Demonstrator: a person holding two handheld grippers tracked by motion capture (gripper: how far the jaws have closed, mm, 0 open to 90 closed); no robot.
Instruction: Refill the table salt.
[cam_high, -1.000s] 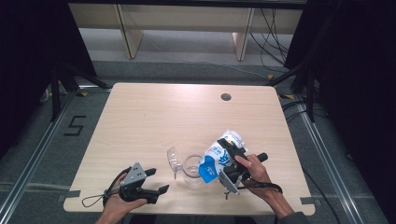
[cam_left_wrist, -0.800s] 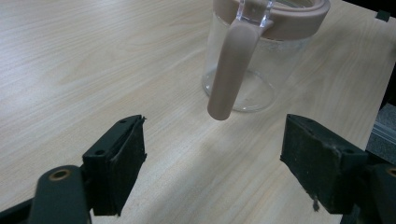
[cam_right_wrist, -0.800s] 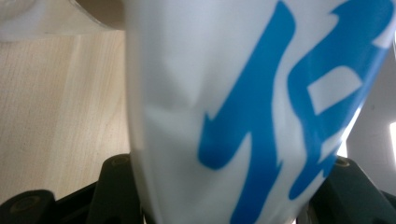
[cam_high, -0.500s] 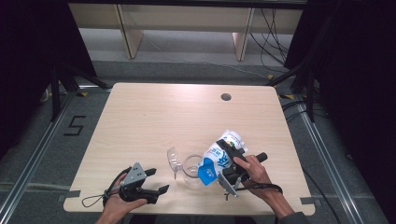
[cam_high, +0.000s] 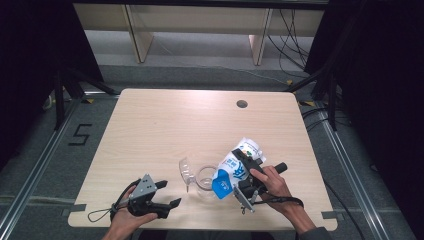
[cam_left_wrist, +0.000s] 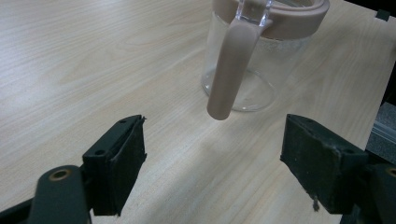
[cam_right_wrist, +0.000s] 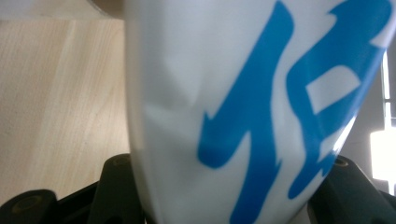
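Currently, step in hand: pouring. Right gripper (cam_high: 239, 176) is clamped on a white-and-blue pouch (cam_high: 232, 167), tipped with its lower end over the mouth of a clear jug (cam_high: 200, 176) near the front edge of the table (cam_high: 165, 125).

Left gripper (cam_high: 167, 194): jaws apart, nothing between them, resting near the front edge just left of the jug.

Pouch: soft, creased, white with bold blue lettering; its opening is not visible.

Jug: clear glass, pinkish rim and handle (cam_left_wrist: 229, 70), upright; contents too faint to tell.

Next move, as judged: tip the pouch further with its end over the rim; the left gripper could steady the handle.
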